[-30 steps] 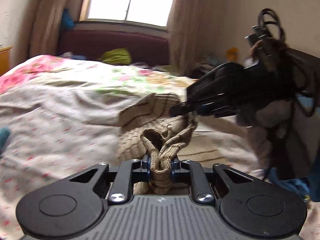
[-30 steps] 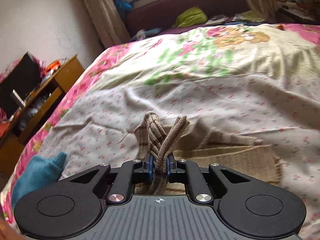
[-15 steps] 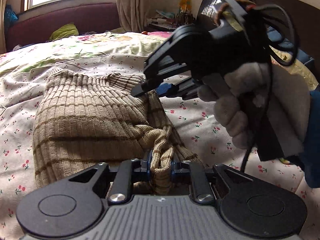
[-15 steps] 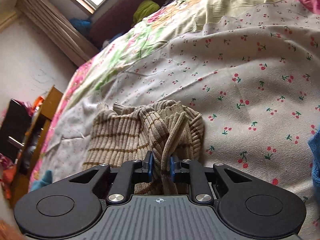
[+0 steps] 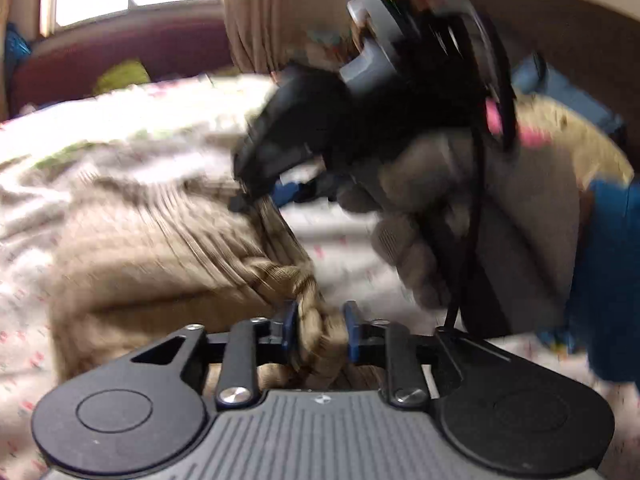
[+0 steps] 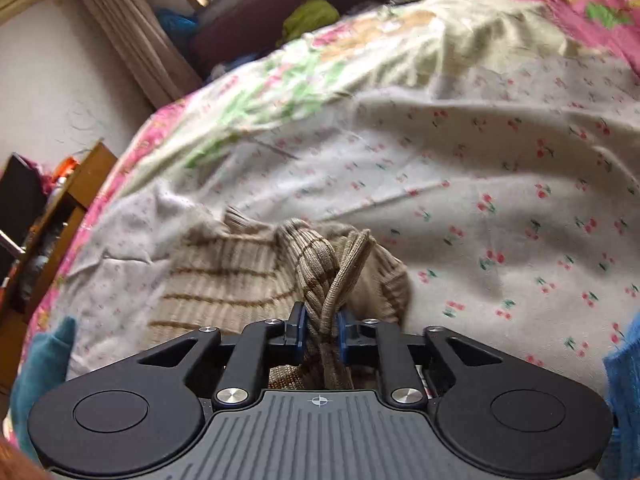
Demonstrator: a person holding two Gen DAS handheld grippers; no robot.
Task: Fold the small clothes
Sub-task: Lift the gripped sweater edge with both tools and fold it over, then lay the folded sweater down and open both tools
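Observation:
A small beige ribbed knit garment with brown stripes (image 5: pixel 160 256) lies folded on the bed and also shows in the right wrist view (image 6: pixel 228 280). My left gripper (image 5: pixel 320 328) holds a bunched edge of it between its blue pads, which stand a little apart. My right gripper (image 6: pixel 322 330) is shut on another bunched edge of the same garment. In the left wrist view the right gripper (image 5: pixel 256 196), held by a gloved hand, grips the garment's far corner just ahead. The frame is motion-blurred.
The bed has a cherry-print sheet (image 6: pixel 500 184) and a floral cover (image 6: pixel 280 92) farther back. A teal cloth (image 6: pixel 44 364) lies at the left, a blue one (image 6: pixel 624 364) at the right. A wooden shelf (image 6: pixel 52 216) stands left of the bed.
Both grippers have kept hold of the garment and shifted over the bed. The left gripper's pads stand wider apart than before. The right gripper has tilted up, showing more of the bed.

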